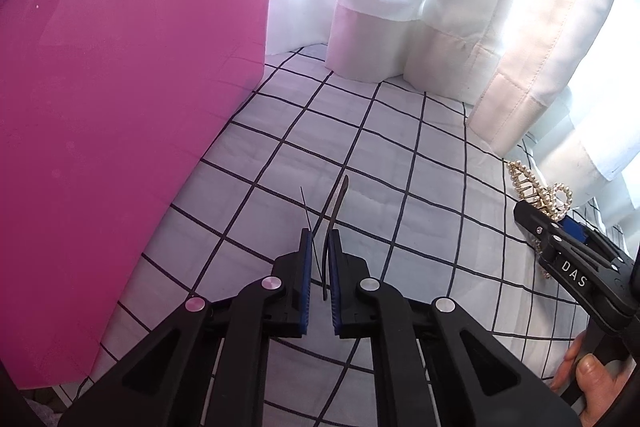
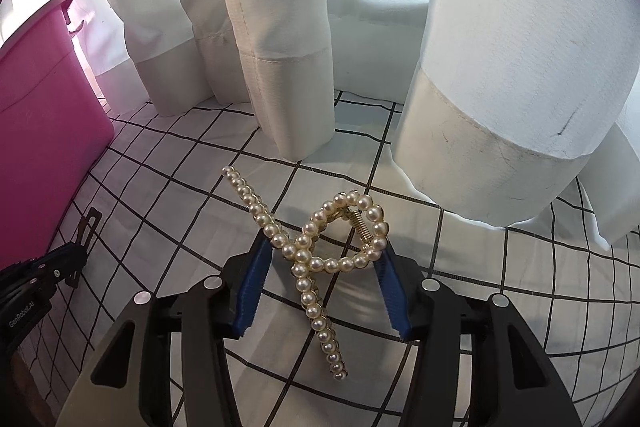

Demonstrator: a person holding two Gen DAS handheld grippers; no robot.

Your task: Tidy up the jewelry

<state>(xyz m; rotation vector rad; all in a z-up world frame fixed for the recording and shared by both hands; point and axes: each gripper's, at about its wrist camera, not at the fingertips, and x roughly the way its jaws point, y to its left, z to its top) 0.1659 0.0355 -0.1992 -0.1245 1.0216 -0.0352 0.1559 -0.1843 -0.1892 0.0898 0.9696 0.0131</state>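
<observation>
Right gripper spread around pearl clip | left gripper pinching hairpin | risk: rounded pearls slip as jaws close.

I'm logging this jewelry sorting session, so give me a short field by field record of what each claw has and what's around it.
surface: white cloth with black grid
left claw: shut on a thin dark hair clip
right claw: around the pearl hair claw clip, blue pads at its sides, firm grip not clear
container: pink bin, to the left
backdrop: white curtain behind the cloth
person: hand on the right claw's handle
</observation>
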